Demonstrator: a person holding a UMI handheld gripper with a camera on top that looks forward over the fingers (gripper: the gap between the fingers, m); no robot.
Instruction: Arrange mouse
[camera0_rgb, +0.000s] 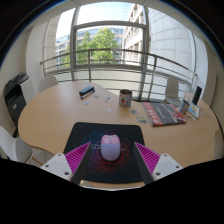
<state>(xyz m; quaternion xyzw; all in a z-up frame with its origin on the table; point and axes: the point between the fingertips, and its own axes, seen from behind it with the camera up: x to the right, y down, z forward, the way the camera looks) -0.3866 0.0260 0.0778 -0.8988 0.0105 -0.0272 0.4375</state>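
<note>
Table (45, 120) holds mouse (110, 148) between gripper's (111, 160) parted fingers.

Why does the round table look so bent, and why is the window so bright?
Gripper view: the wide-angle lens bows the round wooden table and window frame; daylight washes the panes pale; the light pink computer mouse on its black mouse pad stays sharp, between the open fingers with gaps.

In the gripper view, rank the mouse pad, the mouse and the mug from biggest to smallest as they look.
1. Mouse pad, largest.
2. Mouse, lying on the pad between the open fingers of the hand-held gripper.
3. Mug, smallest, though it stands farther off, so its true size against the mouse is unsure.
</note>
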